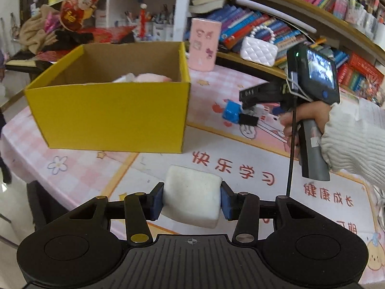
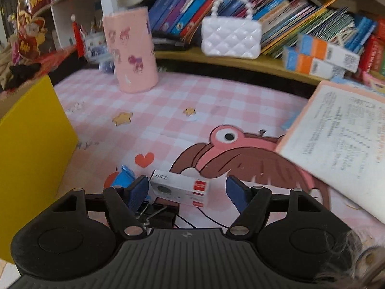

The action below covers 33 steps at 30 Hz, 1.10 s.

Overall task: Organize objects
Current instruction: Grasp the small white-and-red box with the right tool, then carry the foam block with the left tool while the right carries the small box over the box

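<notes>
My left gripper (image 1: 191,198) is shut on a white foam block (image 1: 192,195) and holds it above the pink table mat, in front of the open yellow box (image 1: 108,110). The box holds something pale pink and white (image 1: 144,78). My right gripper (image 2: 186,190) is open, low over a small white carton (image 2: 180,190), a blue wrapped item (image 2: 122,178) and a black binder clip (image 2: 158,213). The carton lies between the fingers, nearer the left pad. The right gripper also shows in the left wrist view (image 1: 250,101), right of the box.
A pink cylinder holder (image 2: 131,50) stands at the back of the table. A white quilted purse (image 2: 231,36) sits on the shelf with many books. An open book (image 2: 341,142) lies at the right. The yellow box wall (image 2: 31,149) is close on the right gripper's left.
</notes>
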Motion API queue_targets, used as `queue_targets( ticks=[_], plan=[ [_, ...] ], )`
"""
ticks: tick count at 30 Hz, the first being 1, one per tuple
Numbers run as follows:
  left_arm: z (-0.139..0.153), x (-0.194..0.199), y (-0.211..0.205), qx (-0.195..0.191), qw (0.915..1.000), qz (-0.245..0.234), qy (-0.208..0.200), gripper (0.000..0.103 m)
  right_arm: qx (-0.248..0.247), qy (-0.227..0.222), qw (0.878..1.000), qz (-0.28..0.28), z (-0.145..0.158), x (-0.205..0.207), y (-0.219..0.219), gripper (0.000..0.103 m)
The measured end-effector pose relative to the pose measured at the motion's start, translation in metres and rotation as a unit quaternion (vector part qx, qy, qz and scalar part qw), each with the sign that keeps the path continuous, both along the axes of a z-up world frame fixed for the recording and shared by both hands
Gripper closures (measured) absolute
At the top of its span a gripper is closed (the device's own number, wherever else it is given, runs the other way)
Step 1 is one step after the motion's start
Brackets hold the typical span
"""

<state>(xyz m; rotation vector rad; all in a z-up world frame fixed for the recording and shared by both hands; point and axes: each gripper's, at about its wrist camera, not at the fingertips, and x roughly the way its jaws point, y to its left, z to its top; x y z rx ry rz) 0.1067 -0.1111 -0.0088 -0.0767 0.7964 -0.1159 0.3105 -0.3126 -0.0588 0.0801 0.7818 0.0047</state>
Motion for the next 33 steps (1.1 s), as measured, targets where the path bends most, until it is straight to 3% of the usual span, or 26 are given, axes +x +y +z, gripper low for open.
queue_targets(
  ticks=[2, 5, 8, 15, 20, 26, 33],
  plan=[
    [0.001, -0.002, 0.0, 0.014, 0.9999, 0.01, 0.0, 0.058, 0.002, 0.005, 1.0, -0.003, -0.005, 0.004, 0.0, 0.037],
    [0.001, -0.004, 0.004, 0.018, 0.9997, 0.018, -0.003, 0.058, 0.008, 0.009, 1.0, -0.006, -0.009, 0.007, -0.003, 0.051],
    [0.002, -0.005, 0.01, 0.004, 0.9995, 0.031, -0.01, 0.058, -0.006, 0.003, 1.0, -0.01, -0.007, 0.004, -0.003, 0.051],
    [0.001, -0.003, 0.019, -0.018, 0.9991, 0.029, -0.024, 0.058, -0.034, -0.063, 0.997, -0.03, 0.028, -0.03, -0.019, 0.051],
    [0.002, -0.005, 0.032, -0.034, 0.9983, 0.022, -0.041, 0.058, -0.029, -0.068, 0.996, -0.048, 0.049, -0.071, -0.021, 0.051],
    [0.003, -0.016, 0.057, -0.051, 0.9975, 0.007, -0.049, 0.058, -0.023, -0.06, 0.998, -0.017, 0.063, -0.141, 0.012, 0.051],
    [-0.002, -0.049, 0.098, -0.064, 0.9969, 0.015, -0.042, 0.058, 0.013, -0.007, 1.0, 0.026, 0.063, -0.21, 0.085, 0.051]
  ],
)
